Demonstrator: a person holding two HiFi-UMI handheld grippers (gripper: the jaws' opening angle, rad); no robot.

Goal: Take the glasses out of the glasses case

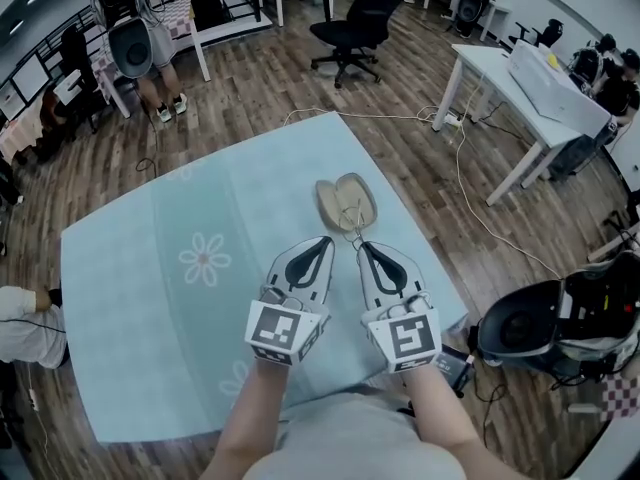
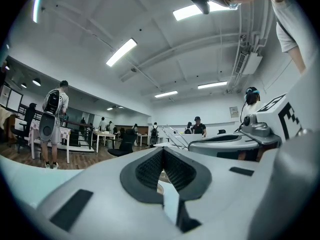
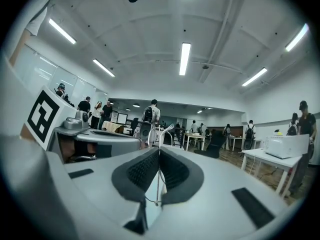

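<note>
An open beige glasses case (image 1: 345,200) lies on the pale blue tablecloth (image 1: 160,298). Thin wire-framed glasses (image 1: 352,220) hang over its near end. My right gripper (image 1: 358,244) is level and shut on a thin wire arm of the glasses (image 3: 159,149); their pale frame shows just ahead of its jaws. My left gripper (image 1: 328,240) sits level beside it, just left of the case's near end, its pads (image 2: 150,170) together. Something beige shows through the slit below them; I cannot tell whether it is gripped. In the left gripper view the glasses (image 2: 174,134) rise by the right gripper.
The table's right edge (image 1: 440,268) is close to the right gripper. On the floor beyond it stand white desks (image 1: 520,98), a black office chair (image 1: 355,28), cables and a backpack rig (image 1: 545,328). People stand at the back left (image 1: 140,38).
</note>
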